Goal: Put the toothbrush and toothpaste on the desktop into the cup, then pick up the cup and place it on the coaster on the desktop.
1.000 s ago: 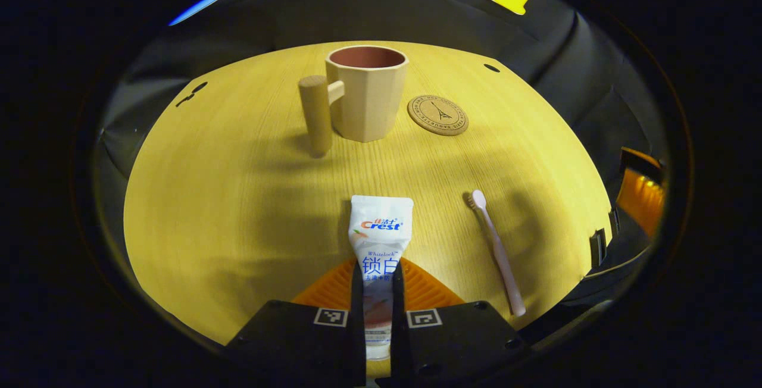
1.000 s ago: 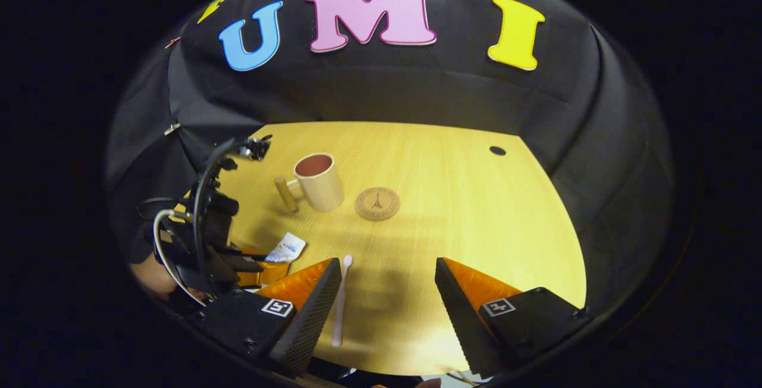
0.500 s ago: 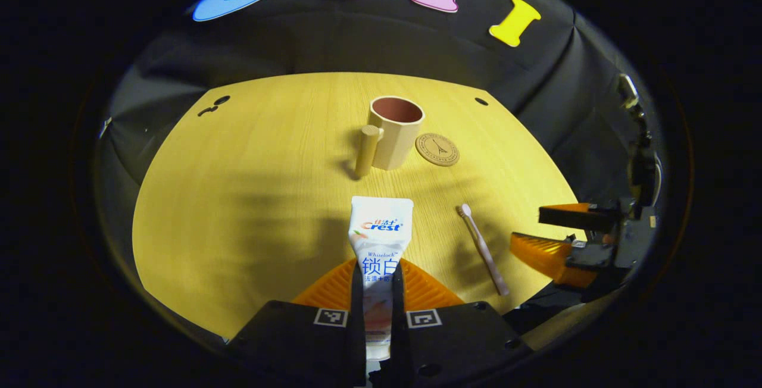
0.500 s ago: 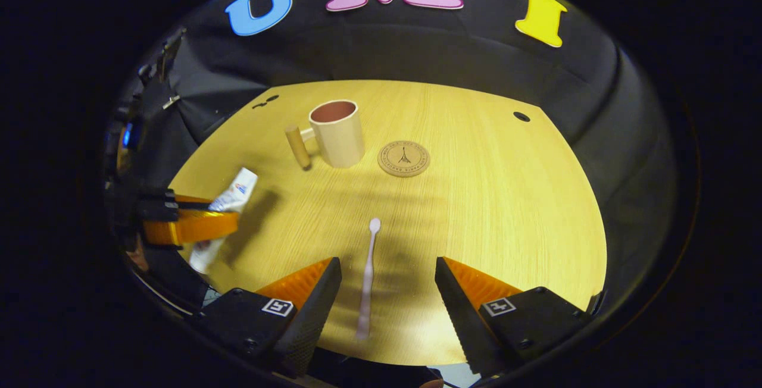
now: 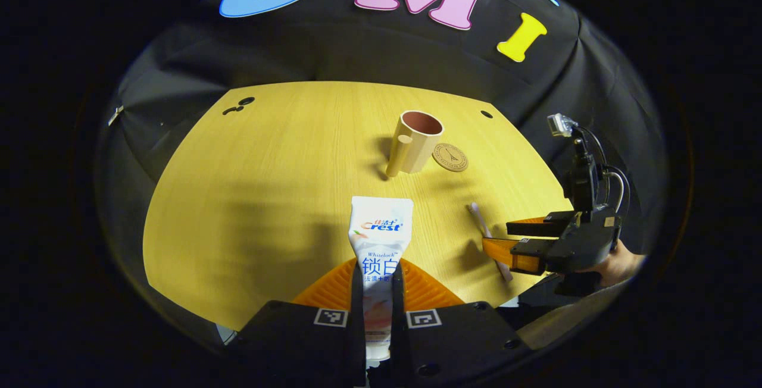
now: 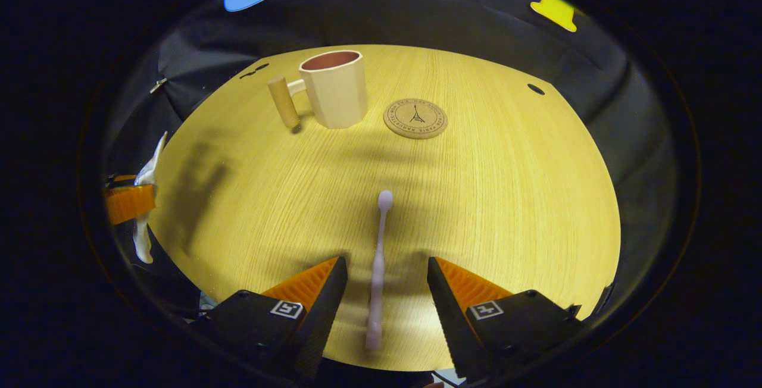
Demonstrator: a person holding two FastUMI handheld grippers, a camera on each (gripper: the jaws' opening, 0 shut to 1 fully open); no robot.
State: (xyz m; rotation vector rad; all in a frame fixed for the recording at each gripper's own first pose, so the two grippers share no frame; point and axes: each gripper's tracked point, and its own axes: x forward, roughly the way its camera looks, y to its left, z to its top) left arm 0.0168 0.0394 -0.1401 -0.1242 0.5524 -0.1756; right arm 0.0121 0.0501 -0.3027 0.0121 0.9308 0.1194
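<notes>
My left gripper (image 5: 378, 275) is shut on a white toothpaste tube (image 5: 379, 236), held up above the wooden desktop (image 5: 268, 168). The beige cup (image 5: 418, 141) with a wooden peg handle stands far ahead, and the round cork coaster (image 5: 450, 157) lies just right of it. In the right gripper view, my right gripper (image 6: 384, 275) is open, low over the desk, with the pink toothbrush (image 6: 378, 269) lying between its fingers, untouched. The cup (image 6: 333, 87) and coaster (image 6: 415, 118) are farther back. The left gripper with the tube (image 6: 143, 197) shows at the left edge.
The right gripper and the hand holding it (image 5: 565, 239) appear at the right in the left gripper view, over the toothbrush (image 5: 485, 236). Small dark holes (image 6: 536, 88) mark the desk's far corners. Black cloth walls surround the desk.
The left gripper has lifted and pulled back with the toothpaste. The right gripper has moved down and forward so the toothbrush now lies between its open fingers.
</notes>
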